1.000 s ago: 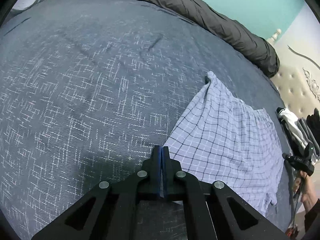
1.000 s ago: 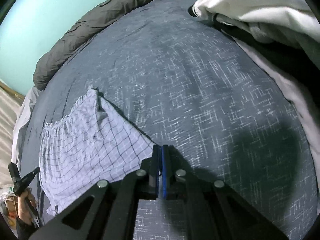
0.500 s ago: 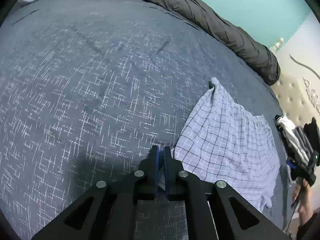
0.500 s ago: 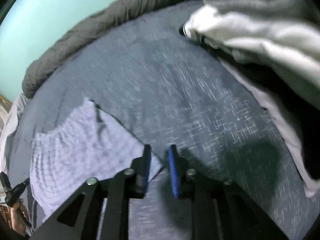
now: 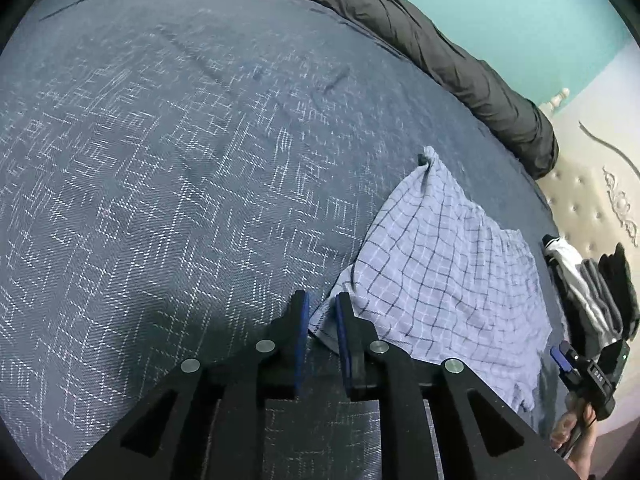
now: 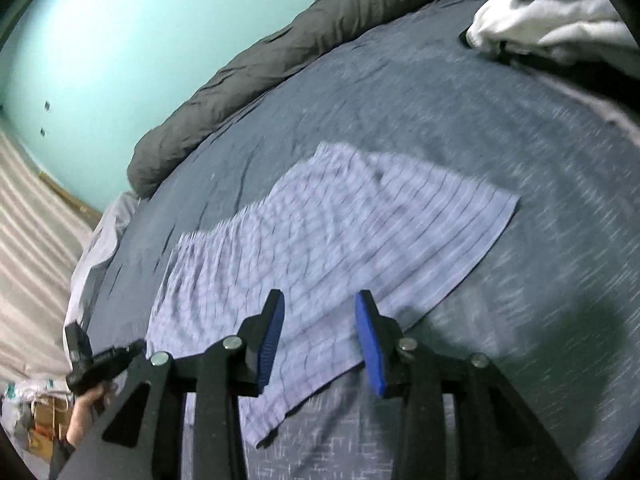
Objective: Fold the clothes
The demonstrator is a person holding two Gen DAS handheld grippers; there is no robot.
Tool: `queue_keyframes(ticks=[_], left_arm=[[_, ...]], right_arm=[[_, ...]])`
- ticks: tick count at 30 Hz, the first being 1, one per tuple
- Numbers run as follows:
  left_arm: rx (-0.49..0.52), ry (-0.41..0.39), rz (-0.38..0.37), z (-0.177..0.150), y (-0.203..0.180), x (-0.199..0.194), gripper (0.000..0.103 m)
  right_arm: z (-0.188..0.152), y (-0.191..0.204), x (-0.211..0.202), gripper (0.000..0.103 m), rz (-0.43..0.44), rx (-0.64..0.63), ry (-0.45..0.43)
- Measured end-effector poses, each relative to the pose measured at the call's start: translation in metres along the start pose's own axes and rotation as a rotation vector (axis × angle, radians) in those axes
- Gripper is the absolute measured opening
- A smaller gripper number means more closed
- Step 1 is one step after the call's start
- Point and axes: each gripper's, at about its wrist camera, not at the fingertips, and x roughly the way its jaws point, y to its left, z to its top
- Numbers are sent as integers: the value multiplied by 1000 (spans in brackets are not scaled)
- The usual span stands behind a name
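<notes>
Blue padding lines the inside of my left fingers (image 5: 303, 312), which stand a little apart at the bottom centre of the left wrist view, with a corner of the checked shorts (image 5: 448, 280) lying in the gap between them; the pads do not press on the cloth. My left gripper (image 5: 322, 310) sits low over the bed (image 5: 180, 168), whose dark blue cover with its white flecked weave fills most of that frame. The shorts spread from the fingers toward the right of the frame, pale lilac with a dark grid, one corner bunched into a small peak toward the upper middle.

In the right wrist view my right fingers (image 6: 370, 336) are spread wide at the bottom centre, and the right gripper (image 6: 320, 326) hovers over the near edge of the shorts (image 6: 340, 240), gripping nothing. The shorts lie flat across the middle of that frame, blurred.

Beyond the shorts, a rolled dark grey duvet (image 5: 420, 40) runs along the far edge of the bed, from the top centre to the right, against a turquoise wall (image 5: 520, 12). A pile of white and grey clothes (image 6: 552, 16) sits in the upper right of the right wrist view. A tufted cream headboard (image 5: 588, 196) shows at the right edge of the left wrist view.
</notes>
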Motion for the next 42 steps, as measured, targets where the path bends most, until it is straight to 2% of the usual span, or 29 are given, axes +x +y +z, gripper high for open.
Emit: queue_keyframes(ticks=[4,5,6,8,19,26,31,36,39,42], left_arm=[[18,-7,34,0,-8,8,13],[26,-9,45,0,-11,8,10],[35,-11,55,0,-14,9,3],[49,-15,73,0,-19,10,3],[4,-80,49,0,-35,-22,2],[20,-102,20,10,-71,-31,2],[106,-104,-15,25,-136,-29,2],[219,-82,-80,36,-233,-10,2],[293,-52,-122,38,-298,15,2],[364,4,-169,25,-362,52,2]], right_arm=[[-5,-2,2,37,-16,-21,-9],[-5,-1,3,37,-17,-32,-15],[-5,0,4,37,-16,-42,-21],[-5,0,5,37,3,-39,-29],[1,-11,0,37,42,-2,-44],[5,-15,-6,37,58,6,-62],[8,-22,-13,37,64,26,-79],[15,-33,-23,37,66,41,-99],[17,-45,-29,37,86,84,-112],[18,-56,-31,37,87,109,-112]])
